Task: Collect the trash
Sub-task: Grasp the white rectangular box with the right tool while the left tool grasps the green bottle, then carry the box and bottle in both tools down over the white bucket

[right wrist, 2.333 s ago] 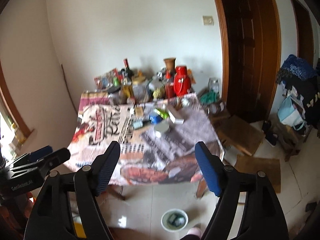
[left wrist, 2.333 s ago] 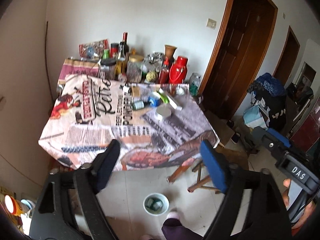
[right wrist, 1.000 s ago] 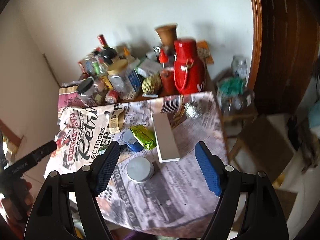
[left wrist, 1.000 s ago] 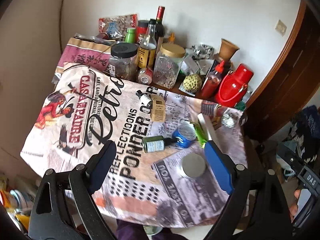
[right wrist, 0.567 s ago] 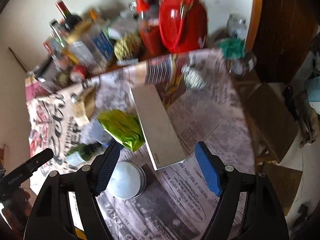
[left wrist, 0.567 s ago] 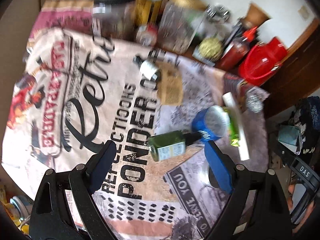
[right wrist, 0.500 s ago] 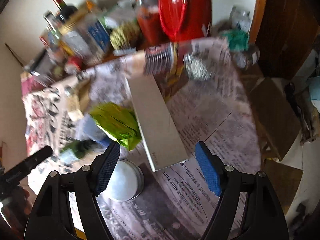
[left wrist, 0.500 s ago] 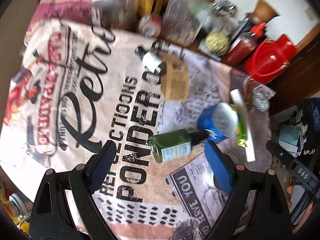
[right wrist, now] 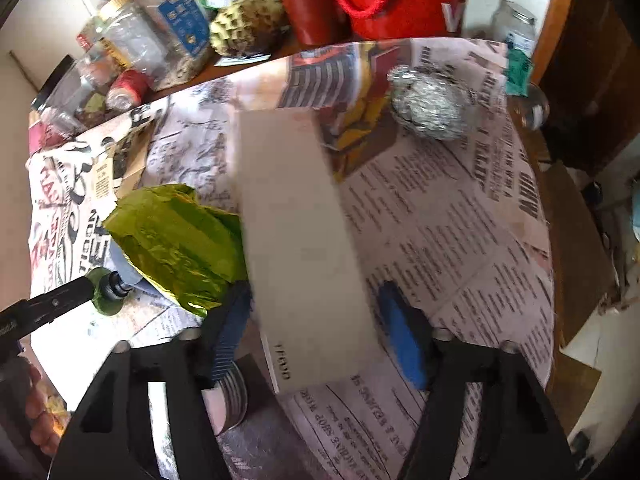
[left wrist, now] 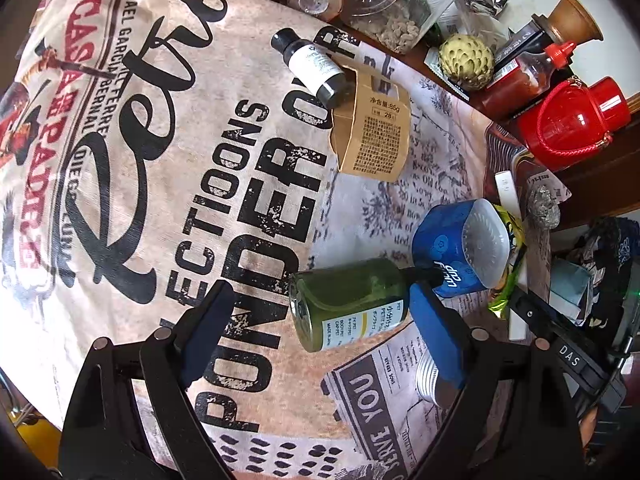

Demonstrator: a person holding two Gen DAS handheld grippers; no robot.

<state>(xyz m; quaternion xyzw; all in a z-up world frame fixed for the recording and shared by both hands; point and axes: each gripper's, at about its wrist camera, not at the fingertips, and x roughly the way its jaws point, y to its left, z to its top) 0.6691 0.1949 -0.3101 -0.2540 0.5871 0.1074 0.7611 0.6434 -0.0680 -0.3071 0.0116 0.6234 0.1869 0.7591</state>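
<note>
1. The left tongs [left wrist: 320, 320] stand wide and hold nothing, low over the tabletop [left wrist: 120, 208]. The green bottle [left wrist: 352, 304] lies on its side between the pads, nearer the right pad. Closing off-centre could roll it away (it is round and glossy).
2. Its black neck touches or nearly touches the blue cup [left wrist: 460, 252], which lies tipped over; a nudge may knock the cup toward the table edge.
3. The right tongs [right wrist: 320, 332] are also wide and empty, straddling the near end of the white box [right wrist: 304, 240]. The box looks nearly as broad as the gap, so a pad could land on top and push it.
4. The green wrapper [right wrist: 176, 240] touches the box and could get caught along with it.
</note>
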